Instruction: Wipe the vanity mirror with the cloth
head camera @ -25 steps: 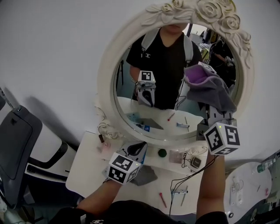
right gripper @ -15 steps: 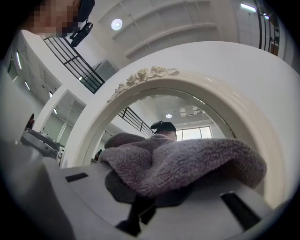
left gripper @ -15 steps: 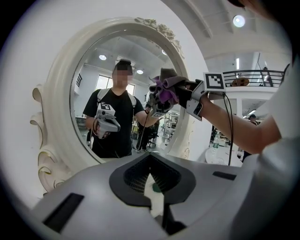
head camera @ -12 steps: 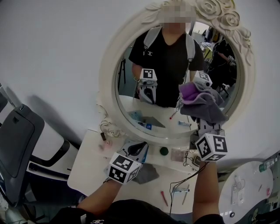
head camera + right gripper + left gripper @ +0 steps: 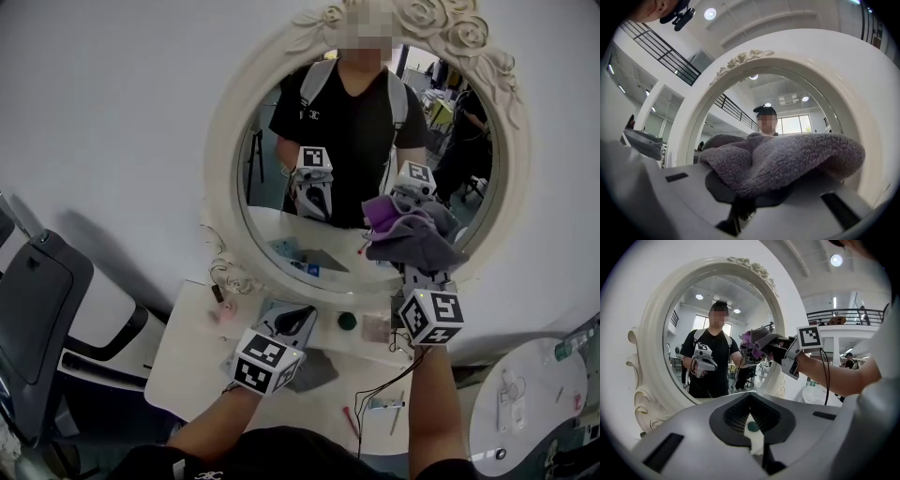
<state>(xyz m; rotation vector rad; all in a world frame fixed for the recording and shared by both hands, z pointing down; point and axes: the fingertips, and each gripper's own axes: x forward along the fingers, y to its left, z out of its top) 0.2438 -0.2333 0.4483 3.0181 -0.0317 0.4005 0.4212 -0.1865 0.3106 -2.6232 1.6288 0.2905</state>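
Cloth [image 5: 417, 239] low on the mirror [image 5: 281, 178], near its 4 o'clock.
The right hand-held gripper [image 5: 419, 270] is clamped on the cloth, which sits at its 12 o'clock against the glass; most of the glass lies toward 10 o'clock. The left hand-held gripper [image 5: 292, 323], closed and empty, hangs over the bench [image 5: 187, 352], farther off.

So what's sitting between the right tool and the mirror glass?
The grey-purple cloth, bunched in the right tool's jaws, fills the stretch to the mirror; nothing else shows there. Both the head view and the right gripper view show it.
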